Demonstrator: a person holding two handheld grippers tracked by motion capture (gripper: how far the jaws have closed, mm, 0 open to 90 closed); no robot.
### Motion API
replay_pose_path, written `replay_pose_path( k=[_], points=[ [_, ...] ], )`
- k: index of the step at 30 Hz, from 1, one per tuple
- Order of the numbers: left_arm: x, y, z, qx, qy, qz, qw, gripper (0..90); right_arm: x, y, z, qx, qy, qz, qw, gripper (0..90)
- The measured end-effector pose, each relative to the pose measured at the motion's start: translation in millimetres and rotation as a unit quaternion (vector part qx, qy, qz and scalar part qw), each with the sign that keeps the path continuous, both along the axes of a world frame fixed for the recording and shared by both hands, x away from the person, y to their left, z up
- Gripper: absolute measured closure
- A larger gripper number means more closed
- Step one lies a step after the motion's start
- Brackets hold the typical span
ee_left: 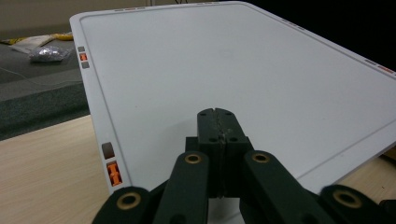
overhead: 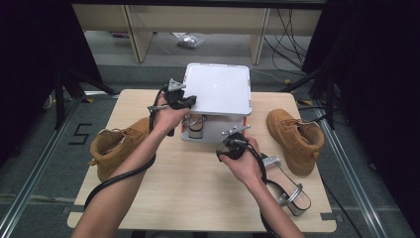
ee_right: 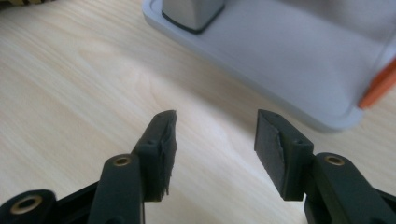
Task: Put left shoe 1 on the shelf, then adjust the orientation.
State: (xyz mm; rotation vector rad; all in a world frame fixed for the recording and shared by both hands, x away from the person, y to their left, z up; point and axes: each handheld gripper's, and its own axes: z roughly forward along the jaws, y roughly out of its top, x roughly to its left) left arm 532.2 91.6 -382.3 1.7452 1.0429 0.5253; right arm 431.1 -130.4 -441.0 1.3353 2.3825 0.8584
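While the left tan boot (overhead: 116,146) lies at the table's (overhead: 198,193) left edge, the left gripper (ee_left: 216,122) is held fully closed, with nothing between its jaws, over the white top shelf of the shoe rack (overhead: 218,89). One sandal (overhead: 196,125) is seen on the lower shelf. The right gripper (ee_right: 212,140) is held open and empty above bare wood just before the rack's base. A silver sandal (overhead: 287,186) and a second boot (overhead: 296,139) lie at the right.

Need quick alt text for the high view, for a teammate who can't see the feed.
Two forearms reach over a wooden table to a white two-tier shoe rack; the left gripper rests shut at its top edge, the right gripper open before its lower shelf, where one sandal sits. Tan boots flank them; a second sandal lies right.
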Motion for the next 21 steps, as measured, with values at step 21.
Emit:
replay_pose_path(
  k=[21],
  points=[
    [-0.4, -0.8, 1.9, 0.009, 0.003, 0.001, 1.0, 89.4, -24.6, -82.1, 13.2, -0.008, 0.032, -0.031, 0.999, 46.5]
  ],
)
